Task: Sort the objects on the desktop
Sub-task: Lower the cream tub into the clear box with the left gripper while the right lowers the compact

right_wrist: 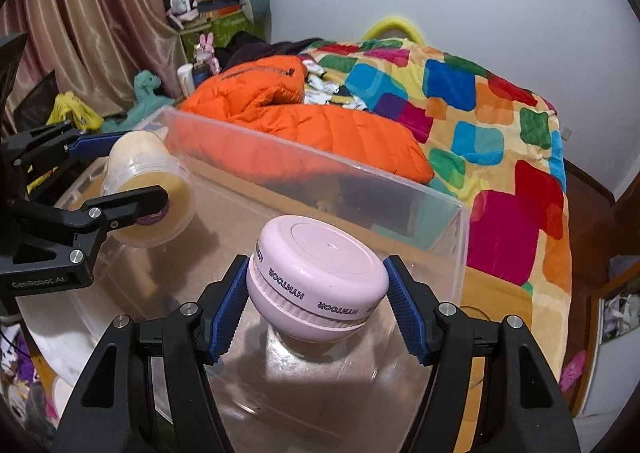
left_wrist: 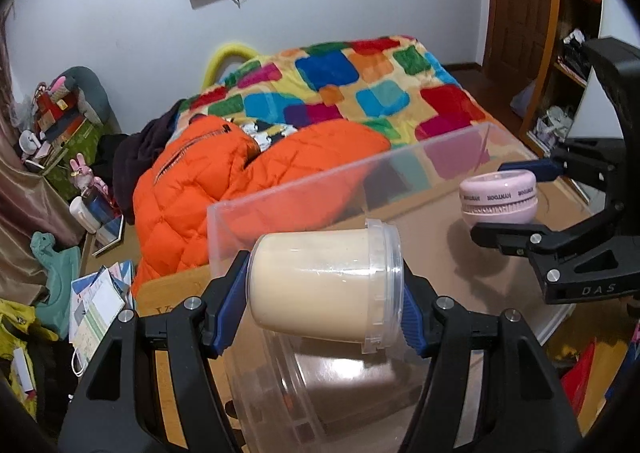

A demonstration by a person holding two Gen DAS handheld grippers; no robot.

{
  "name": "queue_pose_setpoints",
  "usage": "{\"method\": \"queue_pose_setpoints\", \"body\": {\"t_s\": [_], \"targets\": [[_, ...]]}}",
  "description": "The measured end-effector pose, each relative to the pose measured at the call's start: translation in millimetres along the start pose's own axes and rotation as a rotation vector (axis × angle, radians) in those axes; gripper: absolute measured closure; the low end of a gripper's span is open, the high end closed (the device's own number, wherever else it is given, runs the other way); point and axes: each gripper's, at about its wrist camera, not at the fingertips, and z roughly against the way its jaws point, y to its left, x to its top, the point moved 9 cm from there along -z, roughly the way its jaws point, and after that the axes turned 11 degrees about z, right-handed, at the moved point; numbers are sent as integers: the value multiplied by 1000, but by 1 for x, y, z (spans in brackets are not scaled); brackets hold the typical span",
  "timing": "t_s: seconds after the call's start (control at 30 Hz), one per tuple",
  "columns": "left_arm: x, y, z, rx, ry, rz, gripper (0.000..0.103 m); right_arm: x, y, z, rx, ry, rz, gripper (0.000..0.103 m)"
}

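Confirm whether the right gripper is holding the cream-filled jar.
No, the right gripper holds the pink round HYNTOOR device; the cream-filled jar sits in the left gripper.

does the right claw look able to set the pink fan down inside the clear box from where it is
Probably yes. The right claw grips the pink fan over the open-topped clear box, with bare floor beneath it. The left claw, with its cream jar, is off to the side.

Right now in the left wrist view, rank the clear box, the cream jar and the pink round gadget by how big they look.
1. clear box
2. cream jar
3. pink round gadget
The jar is nearer the camera, so its lead over the gadget is unsure.
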Motion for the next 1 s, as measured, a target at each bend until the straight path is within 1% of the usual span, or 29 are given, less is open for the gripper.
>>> {"method": "queue_pose_setpoints", "body": {"t_s": [0.07, 0.13, 0.2, 0.23, 0.37, 0.5, 0.53, 0.63, 0.8, 0.93, 1.0], "targets": [[-3, 1, -3, 10, 16, -4, 38, -1, 1, -2, -8, 20, 19, 40], [-4, 1, -1, 23, 9, -16, 38, -2, 4, -3, -17, 37, 42, 40], [-2, 0, 1, 15, -1, -13, 38, -3, 6, -5, -21, 54, 62, 40], [-2, -2, 3, 1, -1, -10, 38, -4, 6, -6, -22, 60, 64, 40], [3, -8, 11, 30, -36, -41, 38, -5, 5, -8, -14, 80, 65, 40], [1, -10, 11, 40, -25, -60, 38, -6, 6, -9, -12, 98, 67, 40], [0, -9, 11, 40, -24, -63, 36, -6, 6, -10, -10, 107, 69, 40], [-1, -8, 11, 46, -29, -63, 27, -6, 7, -12, -4, 125, 69, 40], [0, -6, 14, 41, -34, -51, 26, -6, 8, -16, -21, 143, 58, 38], [2, -5, 21, 57, -58, -68, 18, -6, 8, -16, -27, 160, 49, 36], [2, -5, 25, 59, -67, -72, 18, -6, 8, -14, -36, 164, 43, 36]]}}
